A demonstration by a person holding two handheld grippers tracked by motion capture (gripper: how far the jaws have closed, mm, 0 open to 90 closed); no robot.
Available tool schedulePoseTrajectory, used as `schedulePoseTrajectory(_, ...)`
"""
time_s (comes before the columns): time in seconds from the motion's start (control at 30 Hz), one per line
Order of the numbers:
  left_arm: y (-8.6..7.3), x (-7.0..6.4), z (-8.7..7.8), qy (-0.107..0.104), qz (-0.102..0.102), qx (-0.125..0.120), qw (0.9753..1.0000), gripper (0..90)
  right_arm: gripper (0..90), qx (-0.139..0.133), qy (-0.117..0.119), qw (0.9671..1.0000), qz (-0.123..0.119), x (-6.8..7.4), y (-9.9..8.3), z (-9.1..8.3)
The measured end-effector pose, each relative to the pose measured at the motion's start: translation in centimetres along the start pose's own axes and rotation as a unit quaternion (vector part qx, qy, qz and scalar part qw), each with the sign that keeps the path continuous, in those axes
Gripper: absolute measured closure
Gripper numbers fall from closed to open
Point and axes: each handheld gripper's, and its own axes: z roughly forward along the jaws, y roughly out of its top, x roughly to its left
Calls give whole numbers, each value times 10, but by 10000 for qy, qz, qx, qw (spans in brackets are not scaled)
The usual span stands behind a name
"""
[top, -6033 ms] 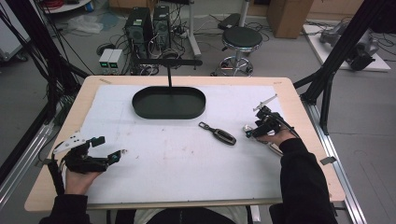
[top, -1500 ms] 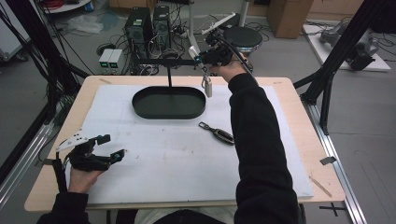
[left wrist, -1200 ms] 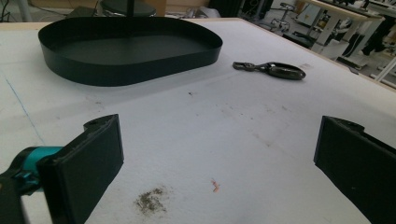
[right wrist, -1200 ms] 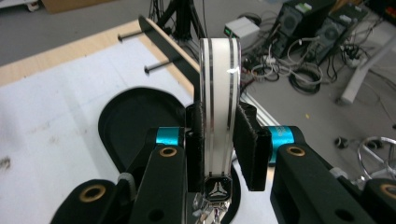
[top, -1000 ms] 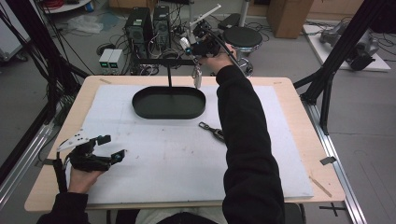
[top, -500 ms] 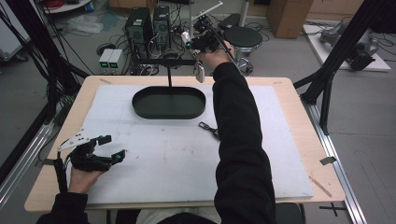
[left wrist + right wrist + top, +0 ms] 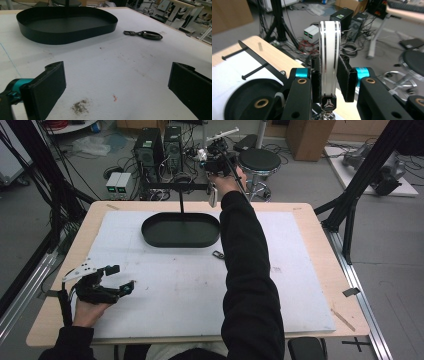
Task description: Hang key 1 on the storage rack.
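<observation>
Inspector: The white key fob (image 7: pixel 329 65) is clamped between the pads of the right claw (image 7: pixel 329 75), long axis upright, its clip end hanging below the jaws. From the high view it sits past the far edge of the tabletop (image 7: pixel 310 285), beside the right end of the black rack bar (image 7: pixel 175 186).

Clerk: And the rack pegs?

Inspector: Seen along the right claw, two black pegs (image 7: pixel 254 71) stick out to the left of the fob, apart from it. I judge the fob must travel that way to hang.

Clerk: The other hand?

Inspector: The left claw (image 7: pixel 116 279) stands wide apart, holding nothing, low over the near left tabletop. The black tray (image 7: pixel 65 25) and a dark key fob (image 7: pixel 150 35) lie well ahead of it
</observation>
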Motion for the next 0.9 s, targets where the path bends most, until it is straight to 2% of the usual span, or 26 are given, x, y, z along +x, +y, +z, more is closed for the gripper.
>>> schedulePoseTrajectory(0.2, 0, 0, 0, -10, 1, 6, 10000, 19, 740, 119, 113, 9997, 203, -7, -11, 2)
schedulePoseTrajectory(0.23, 0, 0, 0, -7, 2, 7, 10000, 19, 680, 161, 176, 9991, 356, -10, -12, 2)
schedulePoseTrajectory(0.27, 0, 0, 0, 0, 4, 10, 10000, 19, 546, 208, 201, 9984, 494, -12, -13, 3)
schedulePoseTrajectory(0.3, 0, 0, 0, 5, 3, 17, 10000, 19, 450, 331, 131, 9972, 652, -14, -15, 3)
schedulePoseTrajectory(0.33, 0, 0, 1, 10, 6, 24, 10000, 19, 381, 380, 93, 9970, 660, -16, -17, 2)
schedulePoseTrajectory(0.4, 0, 0, 1, 11, 0, 19, 10000, 19, 280, 450, 177, 9961, 735, -20, -23, -1)
schedulePoseTrajectory(0.47, 0, 0, 1, 19, -2, 18, 10000, 19, 188, 444, 122, 9960, 768, -22, -28, -5)
schedulePoseTrajectory(0.5, 0, 0, 1, 13, 2, 21, 10000, 19, 119, 403, 219, 9948, 905, -25, -32, -8)
schedulePoseTrajectory(0.53, 0, 0, 1, 13, -6, 21, 10000, 19, 66, 414, 440, 9933, 987, -27, -35, -8)
schedulePoseTrajectory(0.57, 0, 0, 1, 16, -6, 23, 10000, 19, 16, 441, 817, 9904, 1028, -29, -40, -9)
schedulePoseTrajectory(0.67, 0, 0, 1, 11, -8, 15, 10000, 19, 14, 444, 866, 9922, 777, -27, -49, -13)
schedulePoseTrajectory(0.83, 0, -1, 1, 26, -14, 45, 10000, 19, 14, 315, 1021, 9916, 728, -26, -67, -19)
schedulePoseTrajectory(0.9, 0, -1, 0, 28, -26, 33, 10000, 19, 14, 403, 1056, 9910, 714, -26, -74, -19)
